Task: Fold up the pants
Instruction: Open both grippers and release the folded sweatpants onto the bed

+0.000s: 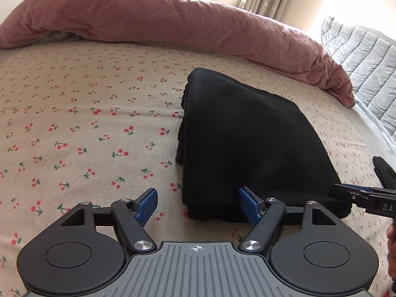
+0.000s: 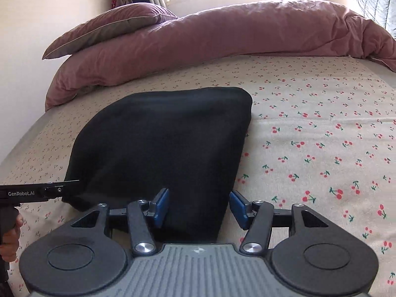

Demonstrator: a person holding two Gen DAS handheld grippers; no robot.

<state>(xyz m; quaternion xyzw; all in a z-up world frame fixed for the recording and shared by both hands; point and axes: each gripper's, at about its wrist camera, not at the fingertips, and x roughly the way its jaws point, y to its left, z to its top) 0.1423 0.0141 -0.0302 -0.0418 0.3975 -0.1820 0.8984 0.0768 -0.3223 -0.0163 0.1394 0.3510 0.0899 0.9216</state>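
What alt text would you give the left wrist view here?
Black pants lie folded into a compact stack on a cherry-print bedsheet, just ahead of the open left hand-held gripper. The right hand-held gripper enters from the right edge by the stack's near corner; a pink duvet lies bunched behind.

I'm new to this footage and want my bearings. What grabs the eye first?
The folded black pants lie mid-bed on the cherry-print sheet, right before both open tools. Behind them, a rumpled pink duvet runs across the far side of the bed.
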